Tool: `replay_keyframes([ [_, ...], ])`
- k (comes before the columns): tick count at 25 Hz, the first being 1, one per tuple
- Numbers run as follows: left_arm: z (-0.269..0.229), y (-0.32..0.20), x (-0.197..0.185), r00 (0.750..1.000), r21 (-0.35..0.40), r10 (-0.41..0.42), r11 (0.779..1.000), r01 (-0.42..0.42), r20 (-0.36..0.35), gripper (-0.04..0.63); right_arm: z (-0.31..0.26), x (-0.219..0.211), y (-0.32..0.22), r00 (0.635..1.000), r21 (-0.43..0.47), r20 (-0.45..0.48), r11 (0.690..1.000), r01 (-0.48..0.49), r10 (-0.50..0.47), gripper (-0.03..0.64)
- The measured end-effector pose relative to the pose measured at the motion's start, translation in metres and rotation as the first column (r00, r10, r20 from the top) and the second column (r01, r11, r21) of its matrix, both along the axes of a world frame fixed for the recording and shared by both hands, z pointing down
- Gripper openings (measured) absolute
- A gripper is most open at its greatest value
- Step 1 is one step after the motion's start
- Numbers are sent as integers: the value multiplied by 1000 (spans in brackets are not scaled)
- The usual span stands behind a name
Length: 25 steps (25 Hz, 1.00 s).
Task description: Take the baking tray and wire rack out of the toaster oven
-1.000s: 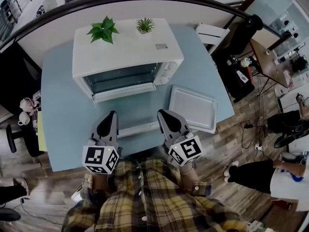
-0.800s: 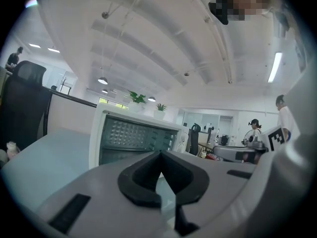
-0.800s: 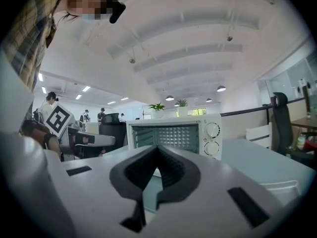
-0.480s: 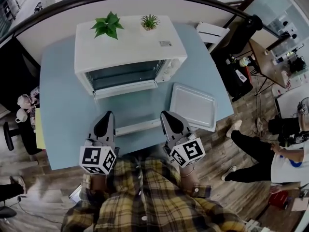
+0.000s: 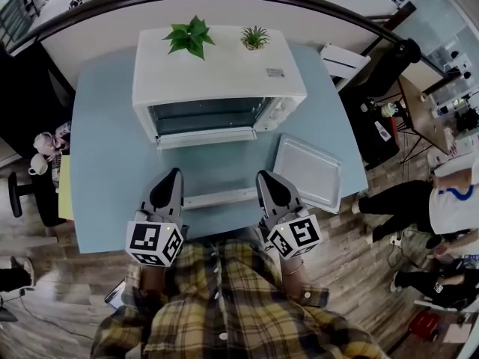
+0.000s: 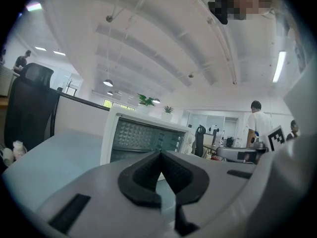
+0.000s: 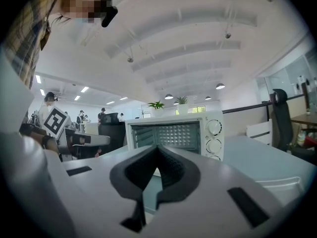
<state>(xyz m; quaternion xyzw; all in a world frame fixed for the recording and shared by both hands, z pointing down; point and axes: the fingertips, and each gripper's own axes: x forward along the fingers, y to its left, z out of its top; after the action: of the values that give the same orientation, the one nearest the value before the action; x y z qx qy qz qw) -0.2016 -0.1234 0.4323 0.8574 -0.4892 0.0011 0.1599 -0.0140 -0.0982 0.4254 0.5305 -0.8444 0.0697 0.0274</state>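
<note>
The white toaster oven stands at the back of the blue table, and both gripper views look into its open front. The pale baking tray lies flat on the table to the right of the oven. A narrow white bar lies across the table between my two grippers; I cannot tell what it is, and I cannot make out a wire rack. My left gripper and right gripper hover over the table's near edge, pointing at the oven. Both are shut with nothing in them.
Two small potted plants sit on the oven's top. A white chair stands at the table's far right corner. A person is on the floor to the right, and a dark partition runs behind the table.
The head view has swung, so the oven and tray sit further right in the picture. Both grippers stay shut near the table's front edge. The person at right has walked.
</note>
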Motion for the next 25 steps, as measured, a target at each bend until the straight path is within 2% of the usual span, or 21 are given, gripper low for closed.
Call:
replay_keyframes([
  [15, 3, -9, -12, 999, -4, -32, 999, 32, 9, -9, 2, -1, -14, 1000, -11, -16, 1000, -23, 23, 2],
  [25, 2, -9, -15, 999, 13, -7, 1000, 7, 43, -9, 9, 0, -16, 1000, -23, -9, 999, -25, 25, 2],
])
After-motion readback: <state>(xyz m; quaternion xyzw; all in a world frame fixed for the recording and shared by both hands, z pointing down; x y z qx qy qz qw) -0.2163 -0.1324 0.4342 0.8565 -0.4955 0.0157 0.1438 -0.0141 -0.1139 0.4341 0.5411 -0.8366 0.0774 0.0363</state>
